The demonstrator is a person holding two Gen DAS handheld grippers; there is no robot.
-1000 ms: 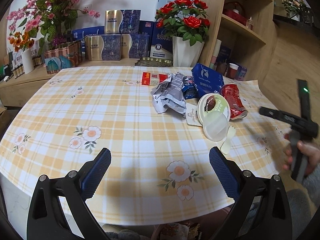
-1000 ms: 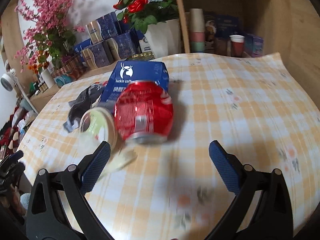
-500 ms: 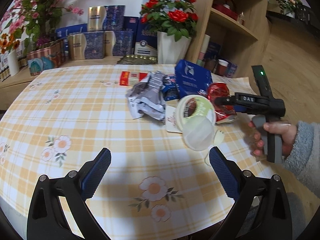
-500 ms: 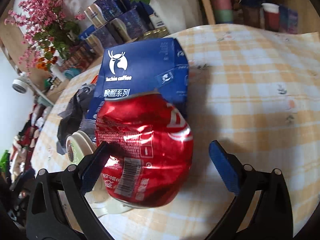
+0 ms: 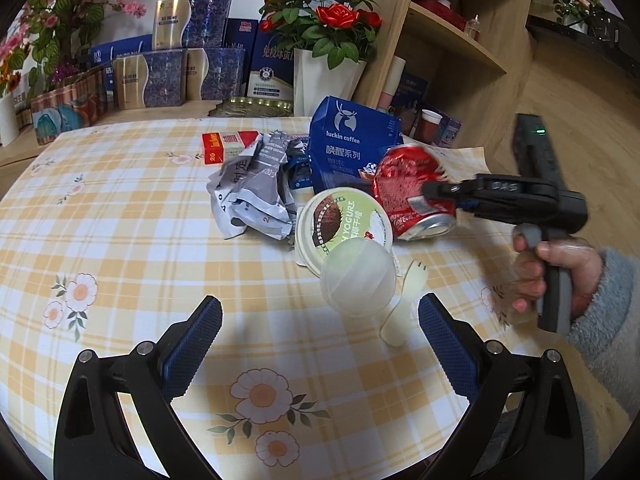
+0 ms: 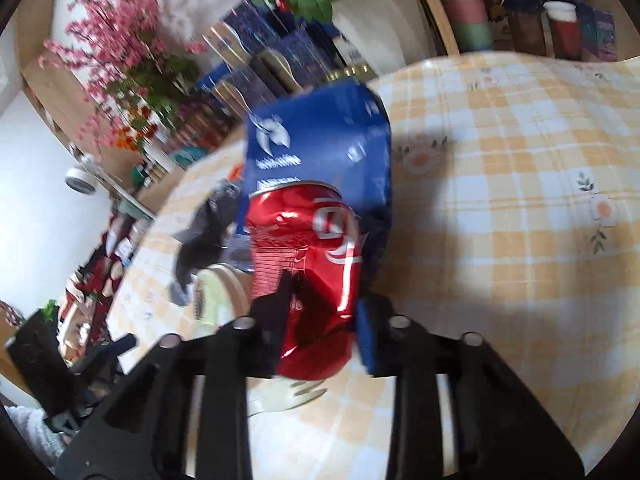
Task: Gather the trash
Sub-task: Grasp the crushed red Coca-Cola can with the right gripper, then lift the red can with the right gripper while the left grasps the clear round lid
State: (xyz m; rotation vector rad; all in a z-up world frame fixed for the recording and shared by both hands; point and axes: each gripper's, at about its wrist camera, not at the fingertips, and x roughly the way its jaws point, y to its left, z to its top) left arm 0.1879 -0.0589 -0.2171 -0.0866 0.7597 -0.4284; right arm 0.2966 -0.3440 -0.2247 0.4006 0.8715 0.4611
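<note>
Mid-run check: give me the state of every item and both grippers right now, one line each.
Right gripper: shut on the red soda can.
Red soda can: crushed, clamped near its bottom end.
Left gripper: open, holding nothing.
Yogurt cup: tipped on its side, lid lying against it.
Plastic spork: flat on the tablecloth.
Gray wrapper: crumpled.
Blue coffee bag: upright behind the can.

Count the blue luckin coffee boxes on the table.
1. The luckin coffee box stands at the far side of the trash pile, right behind the crushed red can that the right tool grips. Others may be hidden behind it.
</note>
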